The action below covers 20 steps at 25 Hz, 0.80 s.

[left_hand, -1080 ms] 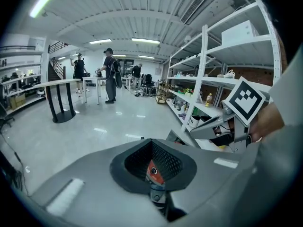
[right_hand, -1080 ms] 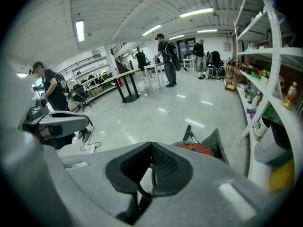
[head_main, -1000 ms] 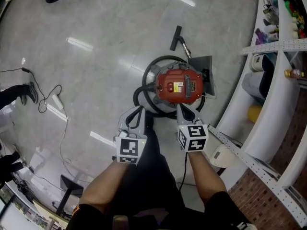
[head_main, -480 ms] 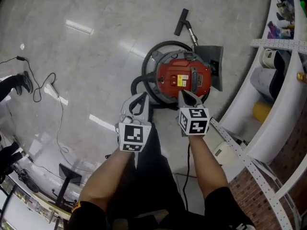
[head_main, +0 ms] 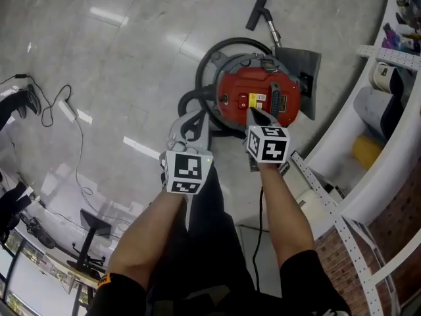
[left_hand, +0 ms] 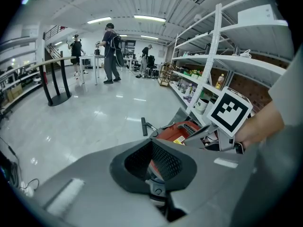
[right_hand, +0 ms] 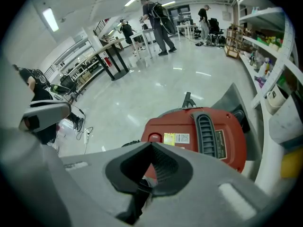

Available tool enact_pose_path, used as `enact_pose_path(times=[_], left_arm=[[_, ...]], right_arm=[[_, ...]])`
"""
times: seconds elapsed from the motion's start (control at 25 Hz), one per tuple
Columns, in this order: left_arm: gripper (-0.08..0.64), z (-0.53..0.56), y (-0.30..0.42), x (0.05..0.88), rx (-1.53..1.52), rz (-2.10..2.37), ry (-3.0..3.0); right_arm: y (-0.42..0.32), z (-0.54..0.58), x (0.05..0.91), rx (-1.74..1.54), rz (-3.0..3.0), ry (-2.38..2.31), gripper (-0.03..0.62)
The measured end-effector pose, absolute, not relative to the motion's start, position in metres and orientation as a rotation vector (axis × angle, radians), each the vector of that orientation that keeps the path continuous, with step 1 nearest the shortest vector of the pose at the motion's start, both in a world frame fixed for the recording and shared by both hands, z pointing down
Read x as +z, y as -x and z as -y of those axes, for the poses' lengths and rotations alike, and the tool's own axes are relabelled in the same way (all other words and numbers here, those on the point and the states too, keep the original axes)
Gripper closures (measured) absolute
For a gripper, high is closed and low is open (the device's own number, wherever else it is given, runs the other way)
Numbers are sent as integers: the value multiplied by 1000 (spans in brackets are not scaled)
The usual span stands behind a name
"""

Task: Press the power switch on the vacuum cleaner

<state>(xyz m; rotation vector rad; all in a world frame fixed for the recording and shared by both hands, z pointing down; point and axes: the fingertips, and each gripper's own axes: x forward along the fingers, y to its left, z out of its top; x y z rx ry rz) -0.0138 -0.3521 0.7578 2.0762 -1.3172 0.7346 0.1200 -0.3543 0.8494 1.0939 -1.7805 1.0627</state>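
The vacuum cleaner [head_main: 263, 97] stands on the floor, a grey drum with a red lid [right_hand: 203, 131]. Its red power switch [head_main: 243, 102] sits on the lid's left part, beside a yellow label; in the right gripper view the power switch [right_hand: 155, 137] lies just beyond the jaw tips. My right gripper [head_main: 254, 114] is shut, its tip over the lid's near edge, close to the switch. My left gripper [head_main: 195, 116] is shut and hangs left of the drum, above the black hose [head_main: 197, 104]. Neither holds anything.
White shelving [head_main: 378, 130] with bottles curves along the right, close to the vacuum. A grey plate [head_main: 308, 61] and the floor nozzle [head_main: 257, 10] lie behind it. Cables and a power strip [head_main: 66, 110] trail at the left. People stand far off [left_hand: 111, 51].
Both grippers moved forward toward the vacuum. The right gripper's tip went from the drum's near side to above the red lid beside the switch.
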Motion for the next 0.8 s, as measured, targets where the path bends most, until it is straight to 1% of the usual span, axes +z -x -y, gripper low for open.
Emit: enact_pose_path(times=[0.32,0.8], left_arm=[[545,353,10,787,793,1291,-2045],[545,349,13,797,825,1268,-2041]], right_arm=[[-115,354,876,1074,1754,-1019,600],[-107,353,888,1017,1708,-977,600]])
